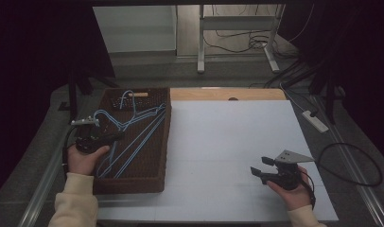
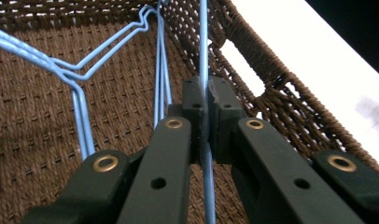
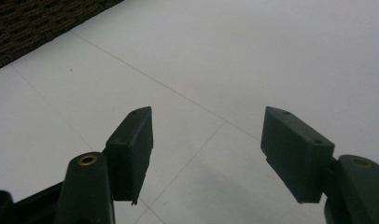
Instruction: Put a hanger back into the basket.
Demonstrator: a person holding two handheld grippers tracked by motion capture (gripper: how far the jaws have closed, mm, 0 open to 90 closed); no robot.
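Left gripper [image 2: 207, 100] is clamped on one wire of a blue hanger [image 2: 204, 42]; jaws pinched tight with the wire running straight up between the pads. It's inside the wicker basket [image 1: 154, 182] at the left side of the table [image 1: 228, 156], where a bunch of blue hangers [image 1: 133, 135] lie tangled on the basket floor

Right gripper [image 1: 262, 170] hovers over bare table on the right, jaws spread wide, holding nothing, well apart from the basket

Step in hand, as I read it: pull one hanger free of the pile

How to do it cleanly:
- lift slow and straight up, the other hangers' hooks and shoulders look interlocked with it
- thin round wire in flat pads will want to swivel, so keep the grip firm and don't twist the wrist
- watch the near basket wall [image 2: 271, 93], the wire passes just beside the rim and could snag in the weave
- if a second hanger rides up, a slight shake or tilt should drop it, else bring the right gripper in to hold the pile down
- clear the rim fully before swinging toward open table
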